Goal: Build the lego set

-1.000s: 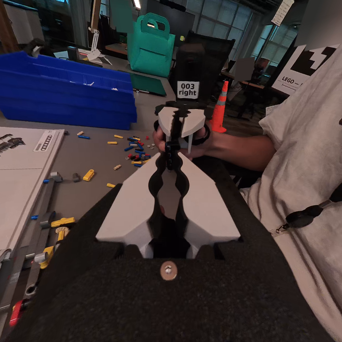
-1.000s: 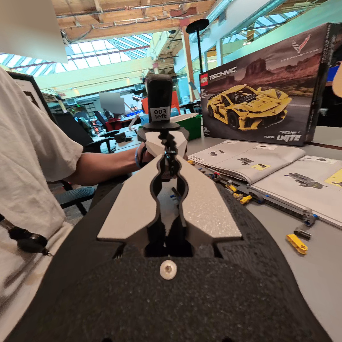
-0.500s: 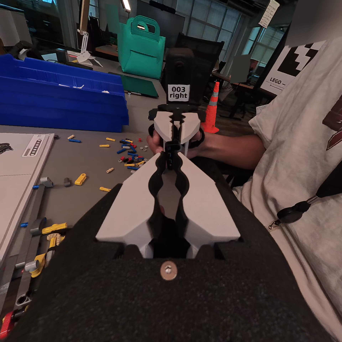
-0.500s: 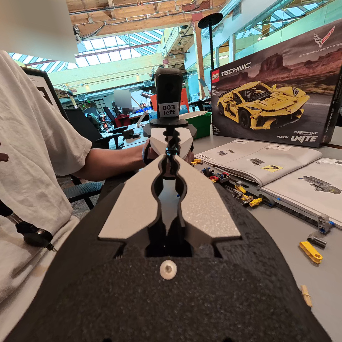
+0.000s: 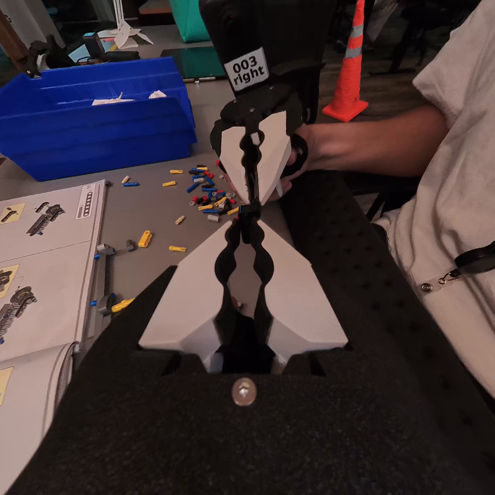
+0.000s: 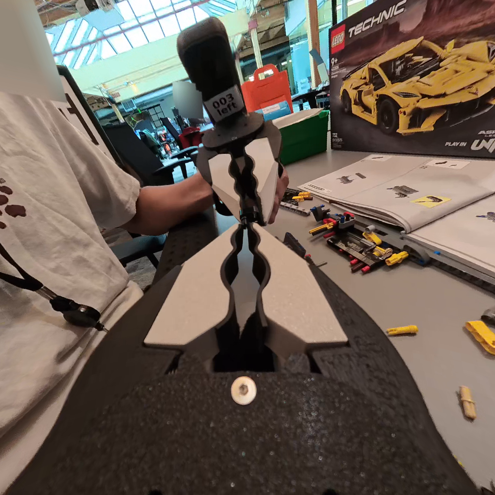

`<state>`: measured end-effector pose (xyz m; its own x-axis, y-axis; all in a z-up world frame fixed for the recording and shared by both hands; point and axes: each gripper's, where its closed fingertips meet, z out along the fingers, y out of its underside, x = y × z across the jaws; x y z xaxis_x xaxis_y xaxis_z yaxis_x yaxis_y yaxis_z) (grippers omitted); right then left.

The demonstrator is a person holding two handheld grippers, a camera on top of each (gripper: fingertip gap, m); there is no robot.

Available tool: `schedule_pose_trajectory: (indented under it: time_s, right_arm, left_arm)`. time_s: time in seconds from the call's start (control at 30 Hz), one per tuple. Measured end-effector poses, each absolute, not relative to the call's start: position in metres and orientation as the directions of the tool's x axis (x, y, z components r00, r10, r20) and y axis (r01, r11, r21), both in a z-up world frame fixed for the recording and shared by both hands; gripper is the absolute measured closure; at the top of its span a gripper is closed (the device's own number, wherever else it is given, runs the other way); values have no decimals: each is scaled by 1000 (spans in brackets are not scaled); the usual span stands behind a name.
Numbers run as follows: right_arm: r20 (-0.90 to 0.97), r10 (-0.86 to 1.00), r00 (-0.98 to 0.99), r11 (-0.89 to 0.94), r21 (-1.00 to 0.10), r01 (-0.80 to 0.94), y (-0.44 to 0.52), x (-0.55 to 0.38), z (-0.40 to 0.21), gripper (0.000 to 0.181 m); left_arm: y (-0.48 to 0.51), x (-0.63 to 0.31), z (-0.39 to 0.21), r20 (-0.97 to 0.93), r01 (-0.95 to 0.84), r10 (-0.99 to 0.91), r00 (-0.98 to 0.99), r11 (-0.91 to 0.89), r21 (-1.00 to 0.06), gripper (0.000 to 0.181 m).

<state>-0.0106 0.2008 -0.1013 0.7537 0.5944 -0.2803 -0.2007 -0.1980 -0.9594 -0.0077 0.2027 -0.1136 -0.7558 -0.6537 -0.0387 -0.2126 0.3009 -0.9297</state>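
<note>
Tip to tip, the left claw (image 5: 247,233) and right claw (image 6: 245,230) each pinch one end of a small black Technic piece (image 5: 249,211), its long axis running between them above the table (image 5: 150,211).

Both tilted downward since a second ago: left gripper (image 5: 247,227) and right gripper (image 6: 245,230) now angled toward the table (image 5: 150,214), tips closer together. Loose pins (image 5: 209,192) and manual (image 5: 45,254) larger in left view; sub-assembly (image 6: 356,249) newly plain in right view.
</note>
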Motion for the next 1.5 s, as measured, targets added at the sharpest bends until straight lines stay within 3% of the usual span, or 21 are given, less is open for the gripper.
schedule_pose_trajectory:
  time_s: [0.2, 0.67, 0.87, 1.3, 1.5]
  right_arm:
    - [-261, 591, 763, -229, -962, -151, 203, -15, -111, 179]
    - [-240, 543, 805, -106, -970, -217, 207, -1, -92, 177]
    - [-260, 505, 823, -149, -966, -213, 210, 5, -99, 177]
    - [-307, 409, 859, -101, -951, -292, 215, 33, -94, 168]
    - [-335, 404, 851, -112, -942, -317, 215, 35, -94, 167]
  left_arm:
    - [203, -10, -124, -89, -226, -651, -754, 385, -895, 174]
    - [206, 4, -105, -107, -164, -721, -685, 296, -941, 175]
    - [210, 9, -109, -135, -165, -744, -654, 314, -935, 175]
    - [236, 26, -107, -311, -119, -814, -491, 416, -902, 175]
    - [253, 36, -116, -583, -119, -737, -342, 650, -751, 175]
